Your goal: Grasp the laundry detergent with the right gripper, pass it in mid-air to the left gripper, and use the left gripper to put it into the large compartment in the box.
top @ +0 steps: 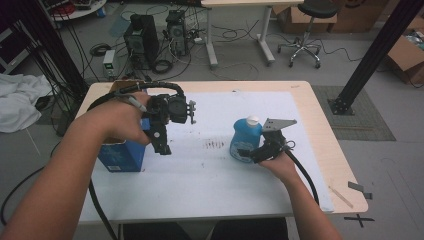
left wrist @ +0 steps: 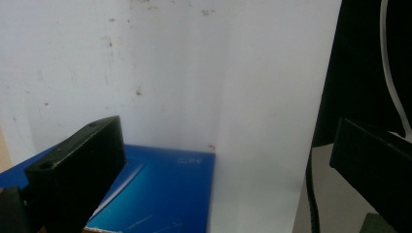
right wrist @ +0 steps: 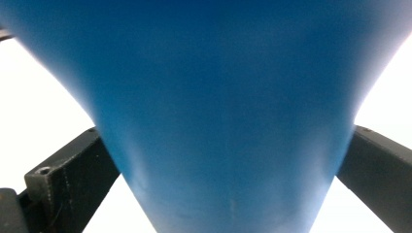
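In the high view, a blue bottle (top: 245,141) with a white cap (top: 253,120) stands upright on the white mat (top: 210,180), a little right of the middle of the frame. The right gripper (top: 246,153) comes at it from the lower right, held in the person's right hand (top: 281,164), and its two black jaws sit on either side of the bottle's lower part. In the right gripper view the blue bottle (right wrist: 228,111) takes up the middle of the frame, very close and blurry, and a black jaw presses against each of its sides near the bottom corners — so this gripper is clamped on the bottle. A grey three-cornered plate (top: 277,124) sticks up on top of this gripper, just right of the cap. On the left side of the high view, the left hand (top: 120,120) holds the left gripper (top: 162,146) up above the mat, with its jaws pointing down. A blue box (top: 122,155) stands on the mat just below and left of it, partly hidden by the hand. In the left gripper view the two black jaws are wide apart — one at the lower left of the frame, one at the lower right — and nothing is between them. The top of the blue box (left wrist: 160,194) shows at the bottom of that frame, near the left jaw, with white mat (left wrist: 170,73) above it. The bottle and the box are well apart, with a small patch of dark marks (top: 215,145) on the mat between them. The mat lies on a wooden table (top: 330,145).
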{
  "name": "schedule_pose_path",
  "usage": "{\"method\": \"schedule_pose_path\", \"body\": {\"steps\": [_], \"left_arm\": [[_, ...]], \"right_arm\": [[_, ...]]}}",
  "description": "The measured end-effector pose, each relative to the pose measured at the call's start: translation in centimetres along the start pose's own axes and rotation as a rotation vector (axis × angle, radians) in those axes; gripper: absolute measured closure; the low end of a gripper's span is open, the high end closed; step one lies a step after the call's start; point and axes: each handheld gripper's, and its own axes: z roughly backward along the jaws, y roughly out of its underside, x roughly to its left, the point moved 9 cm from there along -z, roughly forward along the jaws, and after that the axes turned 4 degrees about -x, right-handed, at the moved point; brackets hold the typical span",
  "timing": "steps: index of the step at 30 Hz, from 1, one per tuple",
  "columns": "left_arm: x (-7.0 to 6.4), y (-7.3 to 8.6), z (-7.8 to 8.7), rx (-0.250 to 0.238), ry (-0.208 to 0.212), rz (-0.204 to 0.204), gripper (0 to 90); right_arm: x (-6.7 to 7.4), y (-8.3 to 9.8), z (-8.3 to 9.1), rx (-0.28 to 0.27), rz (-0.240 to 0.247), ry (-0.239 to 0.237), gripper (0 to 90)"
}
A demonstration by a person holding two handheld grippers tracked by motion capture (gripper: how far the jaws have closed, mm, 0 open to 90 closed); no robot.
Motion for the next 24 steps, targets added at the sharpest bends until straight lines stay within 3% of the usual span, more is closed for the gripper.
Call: {"method": "schedule_pose_path", "body": {"steps": [13, 24], "left_arm": [[0.06, 0.12, 0.06, 0.002, -0.002, 0.001, 0.1], [0.11, 0.15, 0.02, 0.005, -0.006, 0.0, 0.1]], "right_arm": [[-0.16, 0.08, 0.13, -0.039, -0.003, 0.01, 10.3], [-0.23, 0.18, -0.06, -0.037, 0.002, 0.022, 14.0]]}}
